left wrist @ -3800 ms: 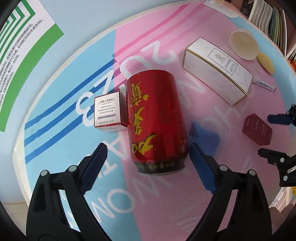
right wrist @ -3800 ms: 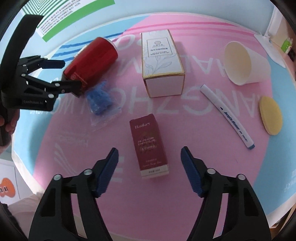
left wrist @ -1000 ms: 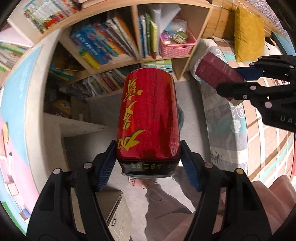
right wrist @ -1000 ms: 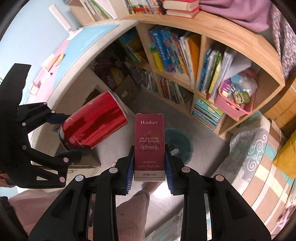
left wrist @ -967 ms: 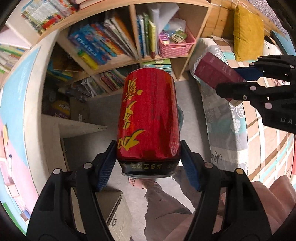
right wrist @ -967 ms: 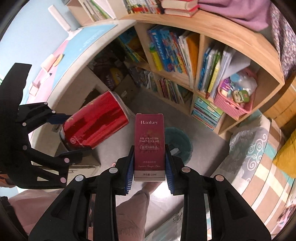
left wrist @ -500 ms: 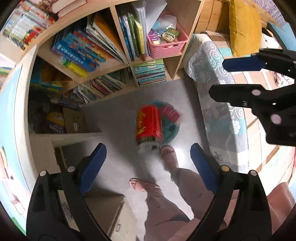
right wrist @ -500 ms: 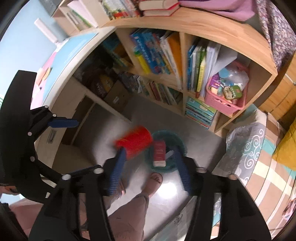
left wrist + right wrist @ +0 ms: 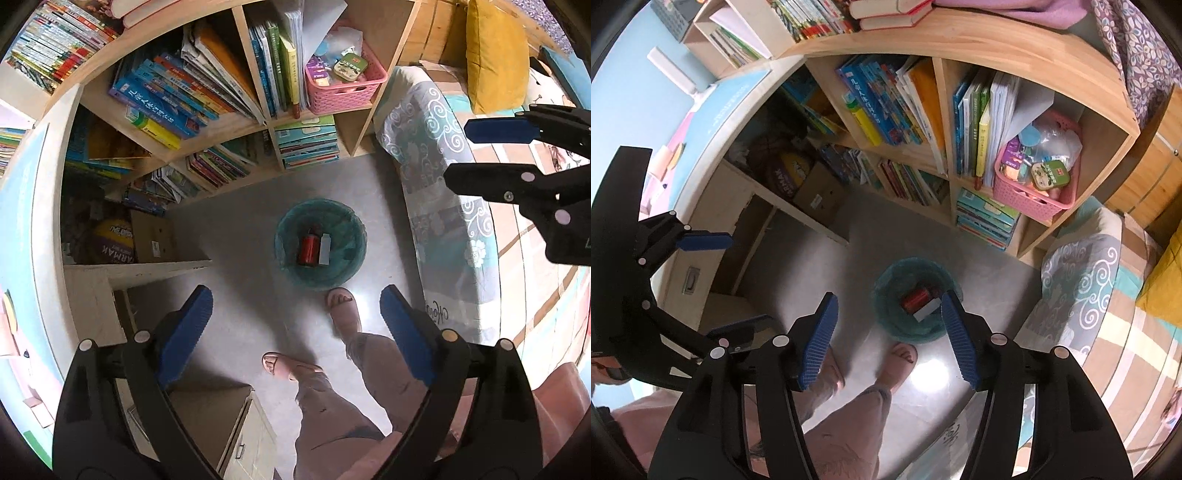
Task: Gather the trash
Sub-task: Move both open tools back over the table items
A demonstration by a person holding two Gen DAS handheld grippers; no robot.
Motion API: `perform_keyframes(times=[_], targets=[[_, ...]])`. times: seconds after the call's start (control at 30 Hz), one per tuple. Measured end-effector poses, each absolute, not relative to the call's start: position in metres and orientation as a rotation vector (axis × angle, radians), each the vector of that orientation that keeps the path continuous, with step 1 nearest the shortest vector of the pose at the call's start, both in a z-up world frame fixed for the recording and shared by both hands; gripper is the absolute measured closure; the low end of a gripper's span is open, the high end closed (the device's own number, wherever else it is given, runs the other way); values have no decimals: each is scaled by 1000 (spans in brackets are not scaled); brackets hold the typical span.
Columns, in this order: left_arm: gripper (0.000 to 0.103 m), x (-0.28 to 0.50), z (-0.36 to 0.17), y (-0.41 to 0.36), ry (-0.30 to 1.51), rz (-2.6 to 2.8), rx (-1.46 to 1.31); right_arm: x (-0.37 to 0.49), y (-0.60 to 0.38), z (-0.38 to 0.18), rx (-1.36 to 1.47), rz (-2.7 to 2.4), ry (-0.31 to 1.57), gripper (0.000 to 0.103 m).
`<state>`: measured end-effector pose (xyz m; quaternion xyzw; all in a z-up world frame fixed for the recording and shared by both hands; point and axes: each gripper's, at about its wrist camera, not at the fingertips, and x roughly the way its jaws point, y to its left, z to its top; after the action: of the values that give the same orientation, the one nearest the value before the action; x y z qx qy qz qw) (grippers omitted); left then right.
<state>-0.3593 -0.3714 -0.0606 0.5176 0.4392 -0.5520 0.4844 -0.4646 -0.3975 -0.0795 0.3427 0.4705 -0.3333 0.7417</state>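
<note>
Hanging over the floor [image 9: 236, 236], the left tongs [image 9: 293, 332] are standing released in the left wrist view, blue pads spread wide with nothing between them. Far below them a green bin [image 9: 320, 245] is sitting on the floor, and inside it the red can [image 9: 308, 250] is lying next to the box [image 9: 324, 249], the two side by side and touching or nearly so. A person's sandalled feet [image 9: 343, 308] are standing just beside the bin's near rim. A bookshelf [image 9: 236, 96] with a pink basket [image 9: 345, 90] is filling the top of the view, and the right tongs [image 9: 491, 153] are showing at the right edge, empty.

Looking down in the right wrist view, the right tongs [image 9: 886, 339] are also standing released, gripping nothing, their gap narrower than the left pair's. The bin [image 9: 890, 295] is appearing between the pads, well below them, with the can [image 9: 915, 299] and the box [image 9: 926, 310] lying in it together. The left tongs [image 9: 720, 284] are at the left edge, spread and empty. The feet [image 9: 899, 360] are resting near the bin, and the bookshelf [image 9: 960, 48] is curving above.
</note>
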Motion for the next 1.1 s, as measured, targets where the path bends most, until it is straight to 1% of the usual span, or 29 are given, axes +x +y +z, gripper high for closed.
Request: perform_keyframes(times=[0.7, 0.77, 0.93, 1.0, 1.07, 1.1], targets=[[13, -355, -59, -364, 1067, -1339, 1247, -457, -392, -76, 736, -723, 1029, 43], [13, -353, -56, -362, 1064, -1333, 1241, -456, -390, -76, 733, -720, 1025, 41], [13, -345, -48, -352, 1068, -1311, 1213, -450, -384, -74, 724, -703, 1015, 39], [13, -338, -43, -346, 1071, -1301, 1189, -446, -382, -73, 725, -692, 1012, 35], [13, -328, -37, -337, 1075, -1284, 1158, -441, -381, -71, 719, -679, 1008, 29], [13, -323, -34, -333, 1076, -1272, 1144, -438, -379, -69, 714, -673, 1004, 28]])
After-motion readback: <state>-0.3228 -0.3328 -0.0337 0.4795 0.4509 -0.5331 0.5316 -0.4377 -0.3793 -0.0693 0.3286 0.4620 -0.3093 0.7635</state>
